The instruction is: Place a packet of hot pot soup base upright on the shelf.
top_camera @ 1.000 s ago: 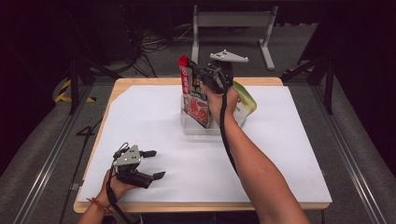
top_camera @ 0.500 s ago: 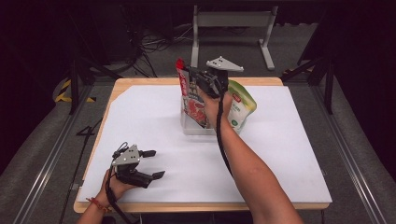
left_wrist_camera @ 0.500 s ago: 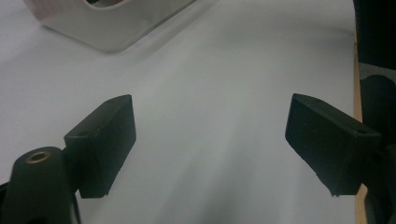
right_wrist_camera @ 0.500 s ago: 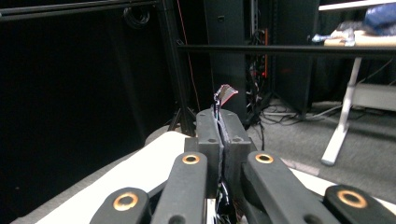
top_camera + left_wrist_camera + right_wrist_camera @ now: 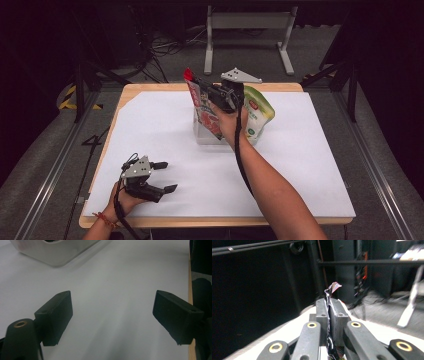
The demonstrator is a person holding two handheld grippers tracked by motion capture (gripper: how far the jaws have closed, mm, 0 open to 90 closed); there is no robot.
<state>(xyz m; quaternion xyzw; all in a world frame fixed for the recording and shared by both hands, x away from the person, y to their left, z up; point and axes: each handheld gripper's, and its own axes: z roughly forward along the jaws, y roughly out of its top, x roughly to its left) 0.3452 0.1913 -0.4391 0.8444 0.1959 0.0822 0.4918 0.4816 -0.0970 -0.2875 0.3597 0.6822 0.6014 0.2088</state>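
A red snack bag [image 5: 201, 107] stands upright in a clear box [image 5: 200, 139] at the table's far middle. My right gripper [image 5: 199, 86] is shut on the bag's top seam. In the right gripper view the thin seam [image 5: 333, 286] pokes out between the right gripper's [image 5: 328, 305] pressed pads. Its jaws have just been opening very slightly, with the seam still pinched. A green and white pouch [image 5: 259, 112] leans just right of the box. My left gripper [image 5: 163, 176] rests at the front left, open, with bare white table between the left gripper's [image 5: 112, 315] jaws.
A white sheet [image 5: 310, 165] covers the wooden table, whose edge [image 5: 210, 221] runs along the front. The box's corner [image 5: 55, 255] lies ahead of the left jaws. A grey metal stand [image 5: 247, 30] and cables lie on the dark floor behind.
My right gripper has turned and shifted a little left with the red bag's top, uncovering more of the green pouch. The left gripper has stayed put.
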